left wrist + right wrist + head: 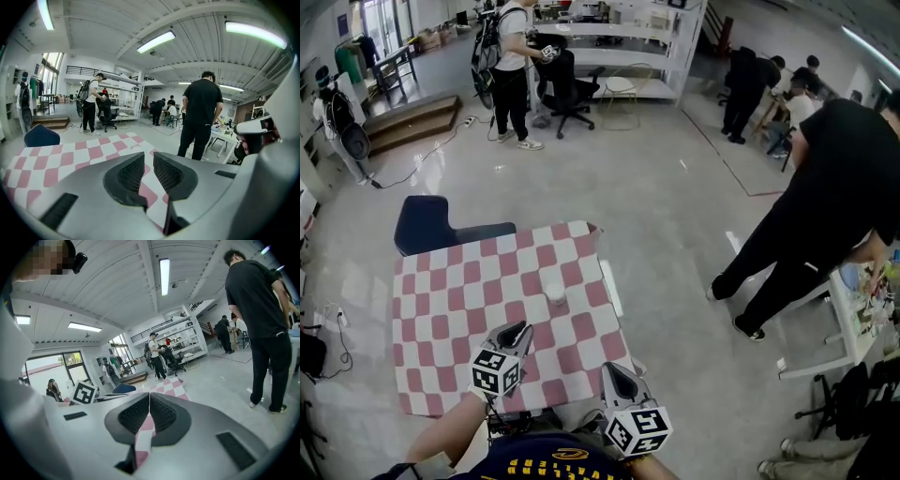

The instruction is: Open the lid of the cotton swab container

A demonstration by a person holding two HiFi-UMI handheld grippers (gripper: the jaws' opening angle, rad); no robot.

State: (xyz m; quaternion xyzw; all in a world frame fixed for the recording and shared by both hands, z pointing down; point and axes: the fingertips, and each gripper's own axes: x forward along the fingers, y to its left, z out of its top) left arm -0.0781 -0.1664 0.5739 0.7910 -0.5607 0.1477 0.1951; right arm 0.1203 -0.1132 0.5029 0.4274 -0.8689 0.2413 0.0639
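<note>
Left gripper (pixel 521 330) and right gripper (pixel 612 372) over the near edge of the pink-checked tablecloth (pixel 441 309), each with jaws pressed together and empty; small white cotton swab container (pixel 555 293) mid-table, ahead of and apart from both; blue chair (pixel 431 225) behind the table; person in black (pixel 825 206) far right

Two hand-held grippers, both closed and empty, held low before the torso.

Left gripper (pixel 517 330): jaws drawn together with only a thin slit between the pads and nothing in it. The tips point forward and slightly right, the left marker cube (pixel 497 372) sits behind the jaws, and the bare left forearm (pixel 441 442) runs back toward the lower left. Right gripper (pixel 614 371): jaws pressed together, nothing between them. The tips point forward and slightly left, and the right marker cube (pixel 638 430) is closest to the torso. The pair sits side by side and apart, the left a little further forward.
</note>
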